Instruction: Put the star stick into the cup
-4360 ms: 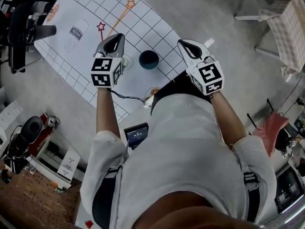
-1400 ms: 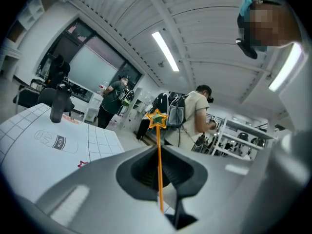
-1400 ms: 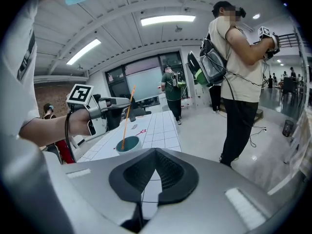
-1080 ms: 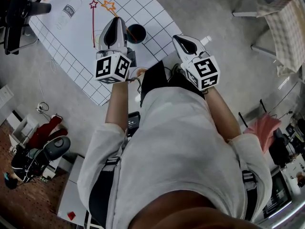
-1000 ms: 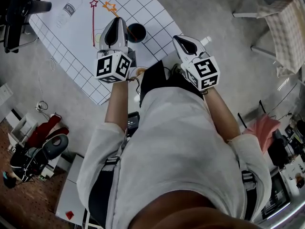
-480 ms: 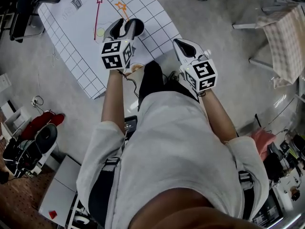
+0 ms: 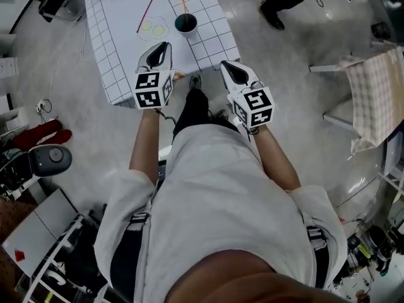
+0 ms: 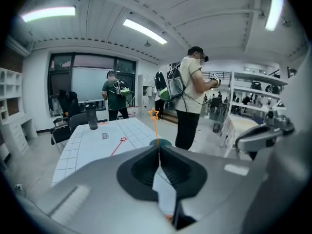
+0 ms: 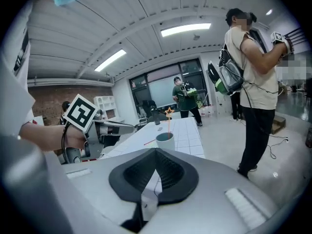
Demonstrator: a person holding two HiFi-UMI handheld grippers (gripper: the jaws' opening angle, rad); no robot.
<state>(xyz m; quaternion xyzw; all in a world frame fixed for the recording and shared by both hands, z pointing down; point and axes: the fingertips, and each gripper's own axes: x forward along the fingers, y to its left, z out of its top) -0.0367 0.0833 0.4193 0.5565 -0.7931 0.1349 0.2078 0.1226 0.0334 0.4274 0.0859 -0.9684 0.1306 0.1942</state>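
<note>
Already the orange star stick [image 7: 184,4] stands in the cup [image 7: 178,24], upper centre; thin, light, probably bendy, so pinch mid-shaft. Left claw [image 7: 163,46] closing on nothing; right claw [image 7: 225,66] narrow, empty

I see the thin orange star stick [image 7: 183,0] standing upright in the dark round cup [image 7: 185,24], star uppermost. The cup sits upright on the white gridded desk [image 7: 110,49].

Person wore a white short-sleeved shirt [image 7: 221,194], dark shoulder straps [image 7: 140,218] and dark trousers [image 7: 189,109]. Left gripper [image 7: 165,44], jaws closing on nothing, and right gripper [image 7: 223,64] were grey; each bore a black-and-white marker cube [image 7: 151,89].
</note>
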